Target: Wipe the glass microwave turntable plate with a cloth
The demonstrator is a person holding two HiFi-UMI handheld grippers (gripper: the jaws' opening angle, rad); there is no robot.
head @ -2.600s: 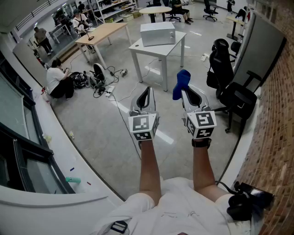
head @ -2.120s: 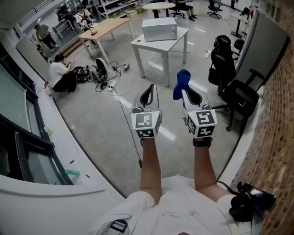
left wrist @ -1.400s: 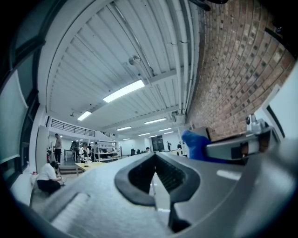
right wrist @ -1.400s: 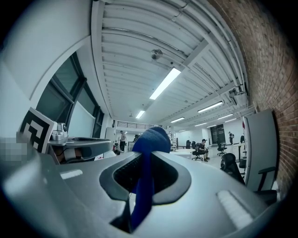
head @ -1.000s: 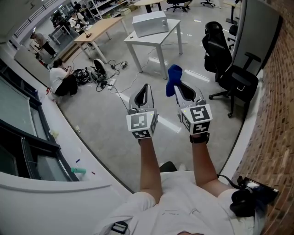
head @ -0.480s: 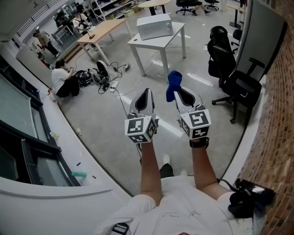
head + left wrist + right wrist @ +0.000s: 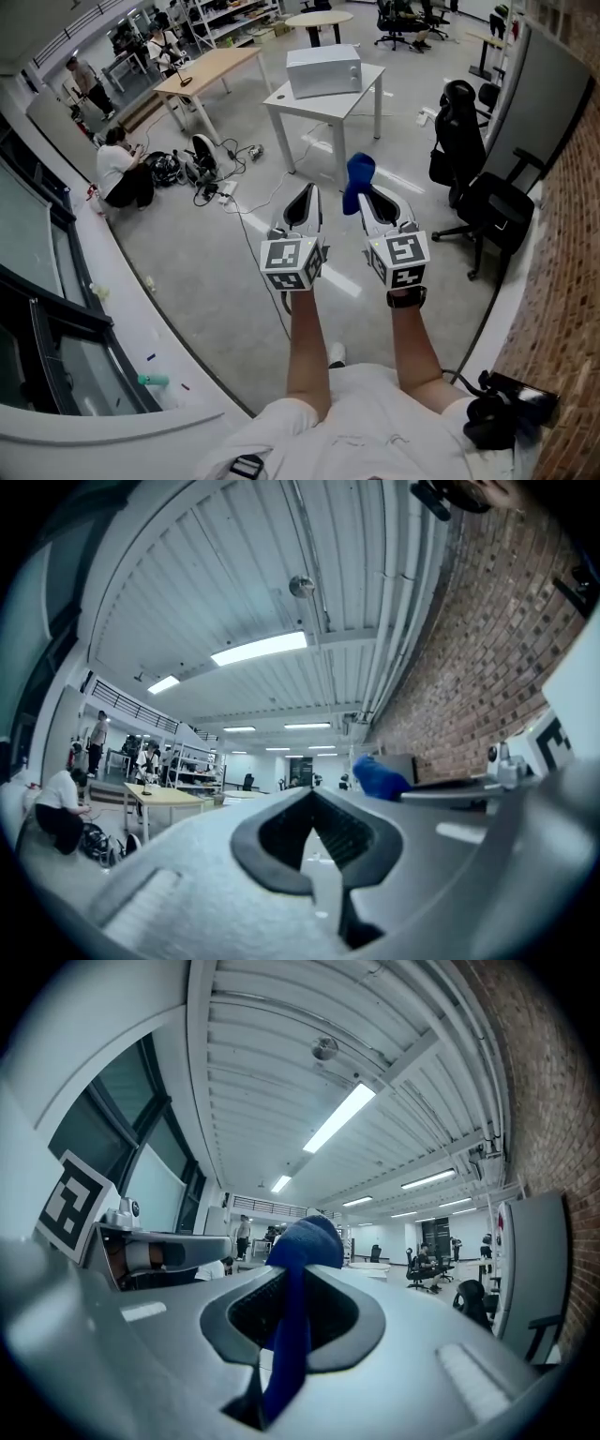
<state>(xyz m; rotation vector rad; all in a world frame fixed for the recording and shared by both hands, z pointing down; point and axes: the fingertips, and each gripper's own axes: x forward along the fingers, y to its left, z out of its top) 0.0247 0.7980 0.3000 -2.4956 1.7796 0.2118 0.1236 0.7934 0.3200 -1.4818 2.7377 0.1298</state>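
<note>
Left gripper [image 7: 305, 194] is held out over the floor, jaws pressed together, nothing between them. Right gripper [image 7: 368, 195] is held just beside it, not touching, jaws clamped on one blue cloth [image 7: 357, 178], which is bunched up above the tips. Grey polished floor [image 7: 216, 272] is seen below both. Two black office chairs [image 7: 487, 202] are parked on the right, near a brick wall [image 7: 567, 281]. Well ahead, one white microwave [image 7: 323, 68] is set on one white table [image 7: 323, 103]. One wooden table [image 7: 211, 70] is placed left of it. One person [image 7: 117, 169] is crouched on the floor by cables.
</note>
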